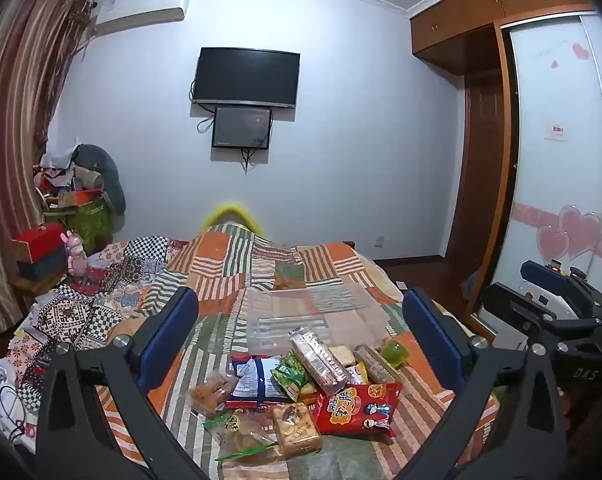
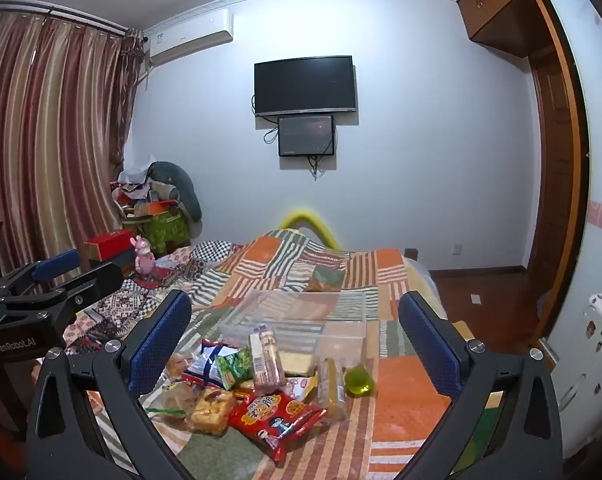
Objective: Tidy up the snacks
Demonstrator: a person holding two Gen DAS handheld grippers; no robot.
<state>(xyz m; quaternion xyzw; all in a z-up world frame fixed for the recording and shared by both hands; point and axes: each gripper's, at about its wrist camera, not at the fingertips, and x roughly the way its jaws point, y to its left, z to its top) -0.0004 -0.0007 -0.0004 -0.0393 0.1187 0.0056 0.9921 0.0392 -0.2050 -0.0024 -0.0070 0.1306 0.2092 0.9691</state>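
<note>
A pile of snacks lies on the patchwork bedspread [image 1: 261, 264]: a red crisps bag [image 1: 357, 408] [image 2: 279, 414], a long wafer pack [image 1: 321, 360] [image 2: 265, 358], a green pea bag [image 1: 291, 374] [image 2: 233, 364], a blue and white bag [image 1: 253, 376], wrapped pastries [image 1: 295, 430] [image 2: 213, 406] and a green jelly cup [image 1: 395, 352] [image 2: 359, 378]. A clear plastic box [image 1: 305, 320] [image 2: 301, 320] stands empty just behind the pile. My left gripper [image 1: 301, 340] is open and empty above the pile. My right gripper [image 2: 295, 340] is open and empty too. The right gripper's body shows at the right edge of the left wrist view [image 1: 557, 304].
The bed fills the foreground, with a wooden floor [image 2: 481, 292] to its right. A wardrobe [image 1: 481, 160] and sliding door [image 1: 561, 160] stand at the right. Boxes, a pink toy [image 1: 75, 256] and clutter sit at the left by the curtain [image 2: 49, 140]. A TV [image 1: 247, 76] hangs on the far wall.
</note>
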